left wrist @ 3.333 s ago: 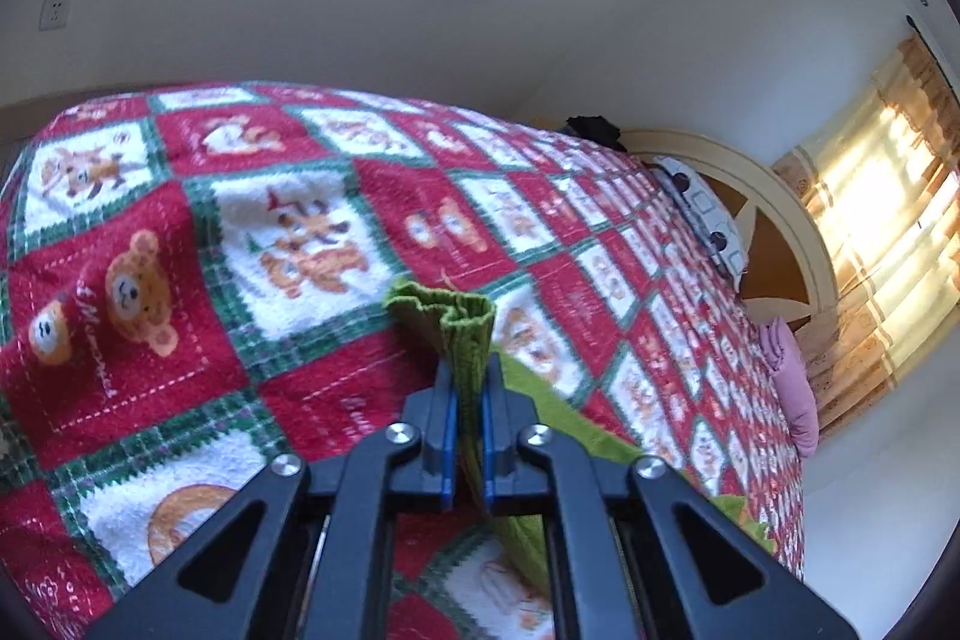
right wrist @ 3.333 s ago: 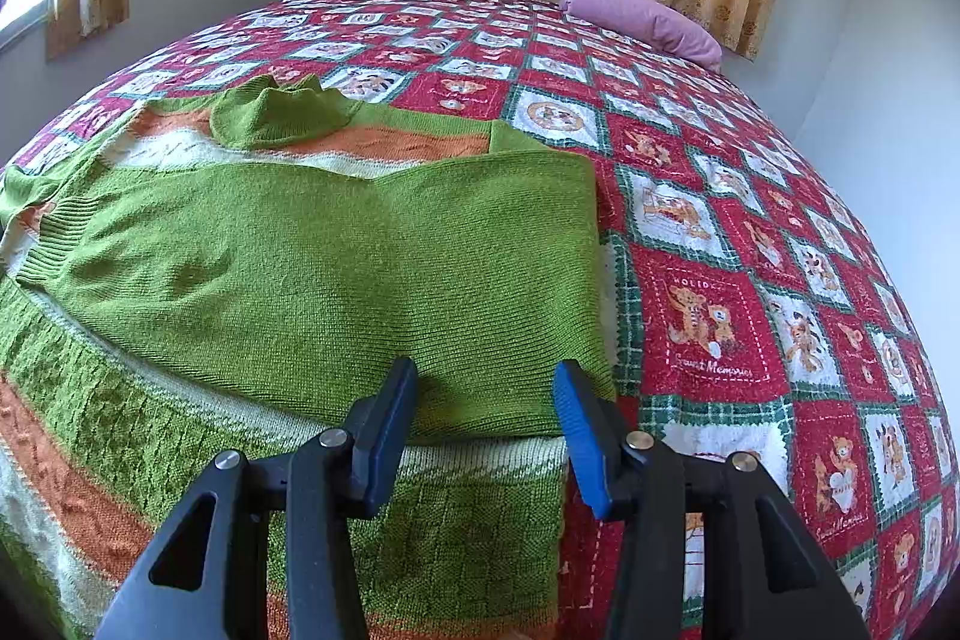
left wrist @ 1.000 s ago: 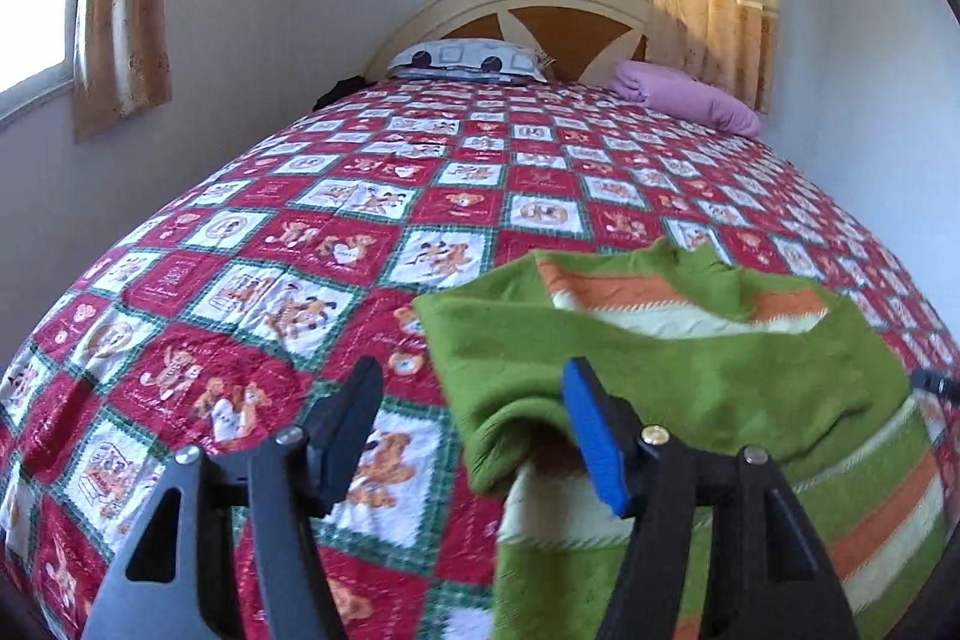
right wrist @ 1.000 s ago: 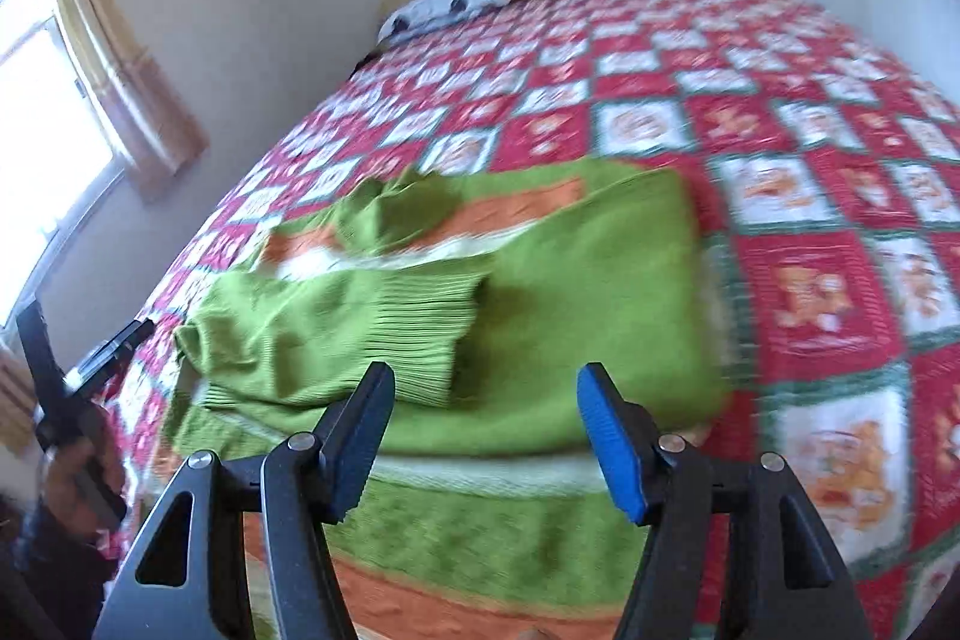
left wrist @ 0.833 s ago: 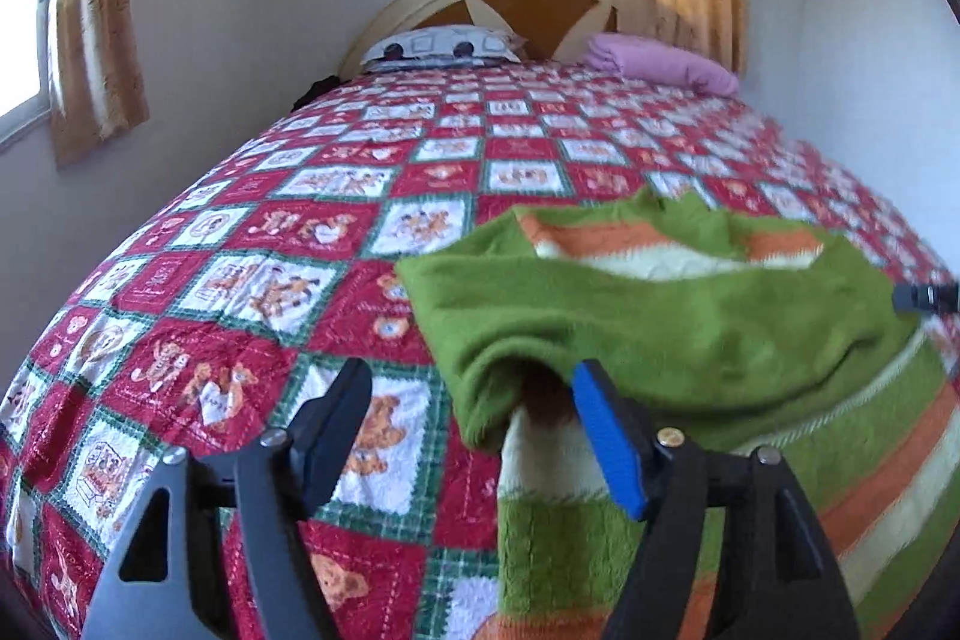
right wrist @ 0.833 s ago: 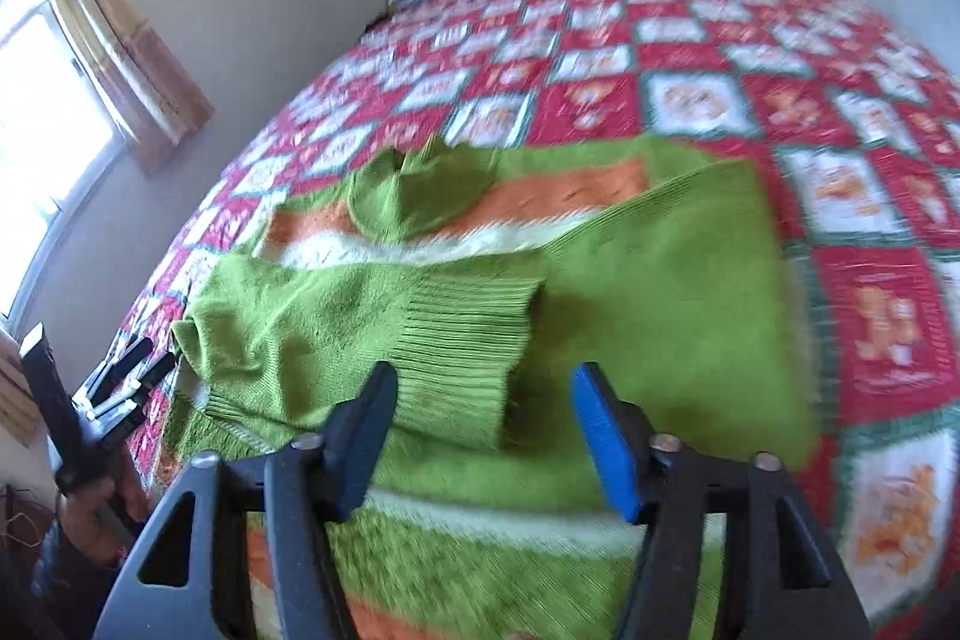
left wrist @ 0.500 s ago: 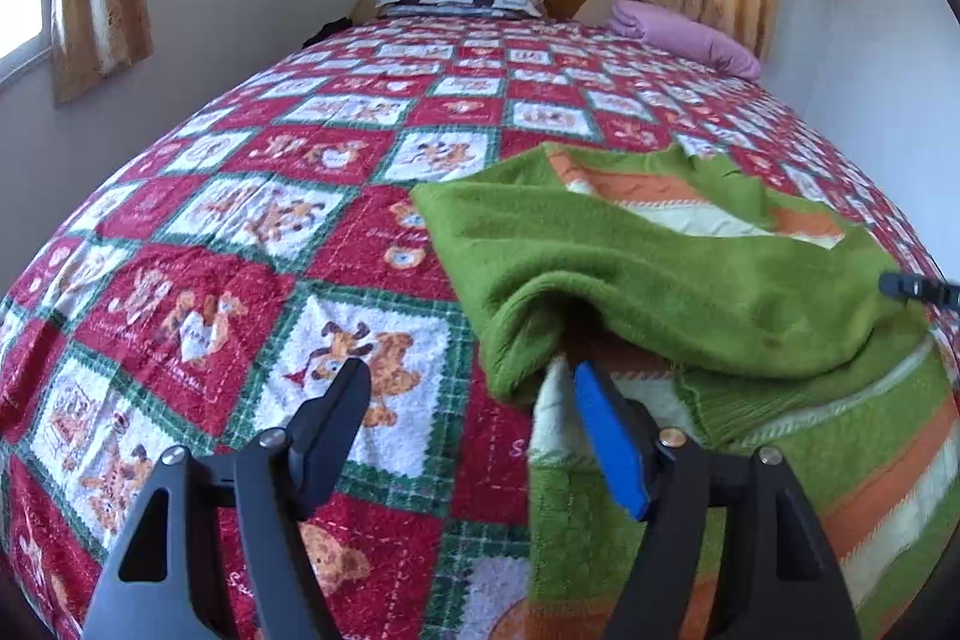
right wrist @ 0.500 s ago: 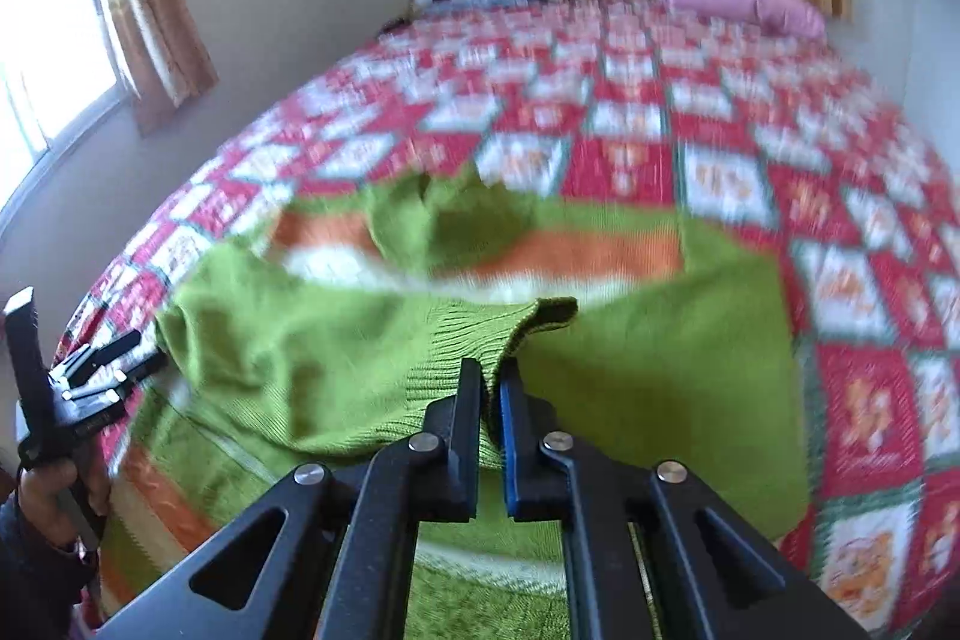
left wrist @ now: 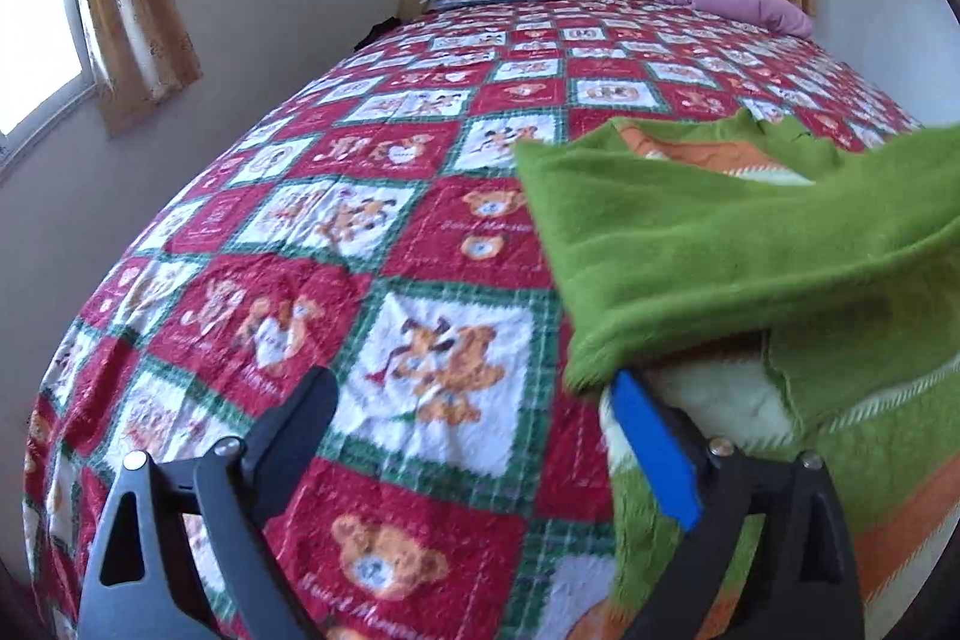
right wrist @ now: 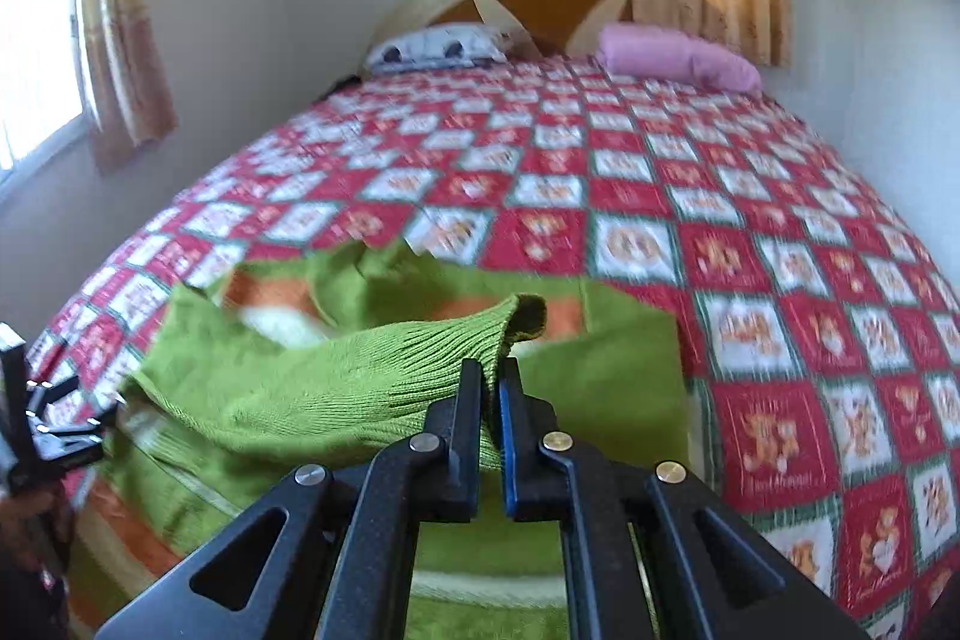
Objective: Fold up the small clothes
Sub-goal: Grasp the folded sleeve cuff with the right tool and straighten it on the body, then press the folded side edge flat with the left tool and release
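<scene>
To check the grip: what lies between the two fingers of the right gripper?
The ribbed cuff of the green knitted sweater's sleeve, pinched in the shut right gripper, as the right wrist view shows.

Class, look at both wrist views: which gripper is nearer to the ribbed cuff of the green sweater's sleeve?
Right. The right gripper is clamped on the ribbed cuff, lifting it. The left gripper, jaws opening, sits at the sweater's opposite side edge, gripping nothing.

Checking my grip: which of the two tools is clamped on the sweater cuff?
The right tool: shut on the green ribbed cuff. The left tool is opening, over the quilt.
</scene>
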### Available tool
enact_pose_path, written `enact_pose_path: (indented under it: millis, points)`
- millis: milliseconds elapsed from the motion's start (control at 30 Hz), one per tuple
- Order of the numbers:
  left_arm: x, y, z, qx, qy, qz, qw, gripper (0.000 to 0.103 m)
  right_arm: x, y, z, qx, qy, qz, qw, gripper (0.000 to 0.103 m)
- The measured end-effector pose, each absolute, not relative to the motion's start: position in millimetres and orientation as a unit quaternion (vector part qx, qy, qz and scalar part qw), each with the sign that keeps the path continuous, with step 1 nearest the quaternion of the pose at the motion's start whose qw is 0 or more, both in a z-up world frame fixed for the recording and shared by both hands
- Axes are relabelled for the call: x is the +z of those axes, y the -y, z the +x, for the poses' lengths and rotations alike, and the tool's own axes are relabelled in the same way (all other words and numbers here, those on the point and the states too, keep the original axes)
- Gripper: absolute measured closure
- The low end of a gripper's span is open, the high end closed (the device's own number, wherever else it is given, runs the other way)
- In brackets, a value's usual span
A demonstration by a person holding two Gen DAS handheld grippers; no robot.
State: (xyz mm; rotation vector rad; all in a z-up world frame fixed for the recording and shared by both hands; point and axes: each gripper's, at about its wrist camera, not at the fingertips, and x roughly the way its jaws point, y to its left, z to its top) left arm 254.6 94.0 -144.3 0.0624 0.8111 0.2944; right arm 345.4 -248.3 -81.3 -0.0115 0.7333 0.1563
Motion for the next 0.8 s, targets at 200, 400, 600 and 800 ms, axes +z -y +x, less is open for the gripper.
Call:
enact_pose_path:
  millis: [200,400,600,800]
  points:
    - [-132,-101,231,0.119,-0.370,-0.012,0.921,0.008,-118,274,340,0.077,-0.391,0.016,0.917,0.097]
    - [-107,-98,265,0.097,-0.331,-0.021,0.938,0.004,-110,269,334,0.071,-0.378,0.018,0.923,0.054]
    - [-150,-73,291,0.053,-0.452,0.039,0.890,0.004,-119,259,324,0.091,-0.385,0.004,0.918,0.051]
    - [-156,-96,254,0.042,-0.449,-0.017,0.892,0.000,-129,265,324,0.085,-0.399,0.012,0.913,0.051]
